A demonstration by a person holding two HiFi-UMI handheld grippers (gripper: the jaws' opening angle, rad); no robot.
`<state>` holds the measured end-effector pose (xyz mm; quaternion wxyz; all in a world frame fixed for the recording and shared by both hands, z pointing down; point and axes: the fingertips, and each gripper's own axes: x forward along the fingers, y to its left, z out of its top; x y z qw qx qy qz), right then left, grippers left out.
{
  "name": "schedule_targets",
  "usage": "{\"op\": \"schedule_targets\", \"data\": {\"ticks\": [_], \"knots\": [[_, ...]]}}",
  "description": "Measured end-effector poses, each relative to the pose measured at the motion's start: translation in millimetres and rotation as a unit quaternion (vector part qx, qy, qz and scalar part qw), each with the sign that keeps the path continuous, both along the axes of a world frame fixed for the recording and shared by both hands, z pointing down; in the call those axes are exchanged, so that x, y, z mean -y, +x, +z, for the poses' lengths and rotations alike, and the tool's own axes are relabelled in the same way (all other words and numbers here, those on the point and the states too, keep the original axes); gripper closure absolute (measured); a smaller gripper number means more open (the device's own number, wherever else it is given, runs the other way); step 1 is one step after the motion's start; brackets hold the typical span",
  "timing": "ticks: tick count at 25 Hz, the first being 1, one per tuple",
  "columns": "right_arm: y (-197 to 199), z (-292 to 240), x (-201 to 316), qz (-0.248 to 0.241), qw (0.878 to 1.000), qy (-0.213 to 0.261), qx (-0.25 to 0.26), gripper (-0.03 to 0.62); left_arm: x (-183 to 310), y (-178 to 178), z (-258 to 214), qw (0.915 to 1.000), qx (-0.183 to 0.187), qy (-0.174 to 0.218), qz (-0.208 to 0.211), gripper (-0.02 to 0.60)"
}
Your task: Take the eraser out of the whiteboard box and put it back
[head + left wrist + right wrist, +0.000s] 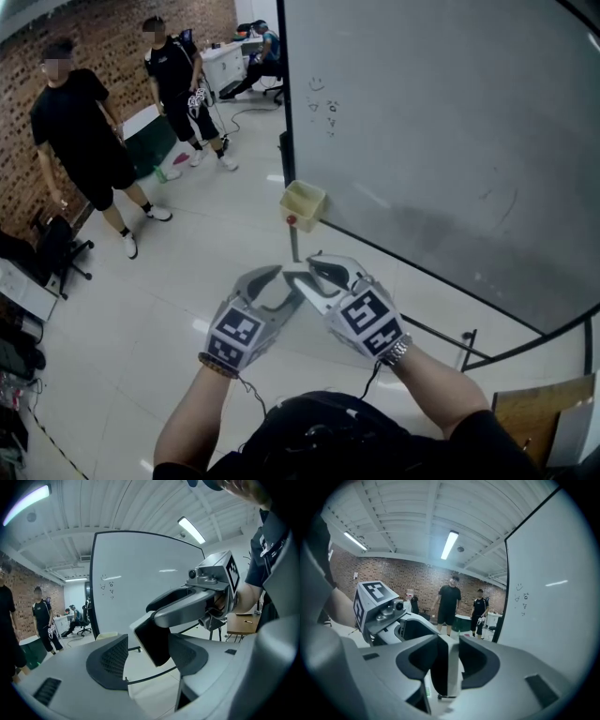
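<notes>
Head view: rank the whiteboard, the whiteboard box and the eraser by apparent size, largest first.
1. whiteboard, by far.
2. whiteboard box.
3. eraser, only partly visible in the right gripper's jaws; nearer the camera, yet looks smallest.

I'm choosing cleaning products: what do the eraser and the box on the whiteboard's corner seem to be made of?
Eraser: a matte black face, probably felt, on a smooth white body that looks like plastic. Box: pale yellow walls that seem slightly translucent, so likely thin plastic.
</notes>
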<state>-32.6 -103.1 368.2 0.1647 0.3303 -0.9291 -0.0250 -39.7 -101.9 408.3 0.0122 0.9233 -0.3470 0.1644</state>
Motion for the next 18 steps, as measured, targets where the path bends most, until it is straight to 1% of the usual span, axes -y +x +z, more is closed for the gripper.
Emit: {"op": "schedule_targets", "data": {"ticks": [10, 15, 18], "knots": [[-7.3, 1.2, -14.3, -0.033, 0.999, 0.004, 0.001, 0.425, -10.8, 1.0, 1.4, 0.9997, 0.005, 0.003, 0.026, 0.319], [-6.9, 2.1, -18.4, -0.044, 0.999, 0.008, 0.002, 0.425, -13.3, 3.2, 1.7, 0.9995, 0.008, 0.008, 0.029, 0.321], [-5.1, 0.9, -19.1, -0.048, 0.999, 0.009, 0.005, 0.425, -13.8, 4.0, 0.5, 0.9996, 0.007, 0.011, 0.027, 0.334]]}}
